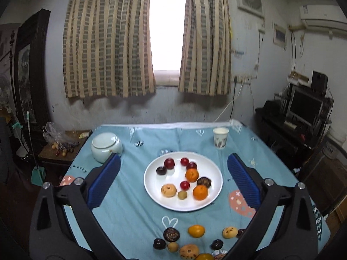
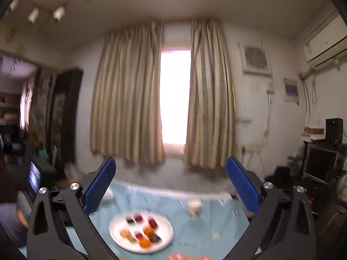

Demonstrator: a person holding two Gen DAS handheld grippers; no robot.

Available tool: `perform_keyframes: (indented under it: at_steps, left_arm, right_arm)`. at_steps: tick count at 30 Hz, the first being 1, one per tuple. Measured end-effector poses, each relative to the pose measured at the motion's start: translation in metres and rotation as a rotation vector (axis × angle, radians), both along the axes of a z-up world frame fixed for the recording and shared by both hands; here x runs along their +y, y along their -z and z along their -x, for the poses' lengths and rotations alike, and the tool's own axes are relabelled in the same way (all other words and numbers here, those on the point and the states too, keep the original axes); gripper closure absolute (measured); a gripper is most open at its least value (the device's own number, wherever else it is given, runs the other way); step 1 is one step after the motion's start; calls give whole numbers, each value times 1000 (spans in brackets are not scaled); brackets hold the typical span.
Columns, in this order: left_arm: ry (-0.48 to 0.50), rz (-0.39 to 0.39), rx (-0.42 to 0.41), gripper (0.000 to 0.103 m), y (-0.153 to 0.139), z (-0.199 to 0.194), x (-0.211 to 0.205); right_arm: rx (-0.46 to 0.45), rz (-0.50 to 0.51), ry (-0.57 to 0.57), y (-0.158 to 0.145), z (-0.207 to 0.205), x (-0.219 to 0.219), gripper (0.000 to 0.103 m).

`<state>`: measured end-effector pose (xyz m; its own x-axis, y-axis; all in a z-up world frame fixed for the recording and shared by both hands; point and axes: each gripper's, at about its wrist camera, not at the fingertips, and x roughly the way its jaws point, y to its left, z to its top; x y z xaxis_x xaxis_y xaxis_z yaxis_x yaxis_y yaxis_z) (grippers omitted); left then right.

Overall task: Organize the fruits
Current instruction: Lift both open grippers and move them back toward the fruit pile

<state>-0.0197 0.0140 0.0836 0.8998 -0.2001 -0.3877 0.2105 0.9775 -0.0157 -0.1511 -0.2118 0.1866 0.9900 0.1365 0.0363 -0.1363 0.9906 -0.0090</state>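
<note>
A white plate sits mid-table with several fruits on it: red plums, two oranges, dark passion fruits and a speckled yellow fruit. More loose fruits lie on the cloth near me, among them an orange and a dark fruit. My left gripper is open and empty, raised above the plate. My right gripper is open and empty, held high; its blurred view shows the plate below.
A pale lidded jar stands at the table's far left and a paper cup at the far right. A blue patterned cloth covers the table. A bag of fruit lies on a low side table to the left.
</note>
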Motion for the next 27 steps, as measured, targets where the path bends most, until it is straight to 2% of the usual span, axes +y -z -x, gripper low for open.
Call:
perform_keyframes:
  at_steps: [1, 3, 4, 6, 8, 10, 12, 14, 16, 18, 23, 25, 27]
  left_arm:
    - [0, 7, -13, 3, -2, 4, 1]
    - [5, 10, -16, 3, -3, 9, 3]
    - [5, 11, -14, 3, -1, 11, 4]
    - [-11, 7, -17, 3, 1, 16, 9]
    - [-32, 16, -22, 3, 1, 20, 16]
    - [-59, 35, -30, 3, 0, 24, 25]
    - [-81, 49, -41, 3, -5, 28, 33]
    - [-91, 55, -47, 3, -8, 31, 38]
    - [-91, 44, -43, 3, -7, 32, 37]
    - [-89, 10, -28, 3, -2, 31, 34]
    - [-71, -67, 38, 3, 21, 28, 31]
    - [-71, -91, 88, 3, 38, 26, 34]
    - [-82, -145, 159, 3, 63, 24, 34]
  right_arm:
    - [8, -2, -49, 2, 2, 2, 1]
    - [108, 19, -223, 16, -5, 12, 1]
    - [159, 9, -263, 27, -10, 17, 1]
    - [200, -7, -267, 40, -15, 24, 1]
    - [173, -31, -263, 38, -11, 24, 1]
    - [83, -69, -230, 23, 1, 18, 1]
    - [-6, -140, -207, 9, 7, 11, 1]
    - [-28, -215, -227, 4, 10, -1, 1]
    - [69, -273, -331, 9, -7, -7, 1]
    - [169, -265, -316, 17, -17, -8, 1]
    - [323, -256, -305, 44, -31, -12, 1]
    - [442, -286, -276, 76, -41, -16, 1]
    - [649, -323, -187, 137, -58, -23, 1]
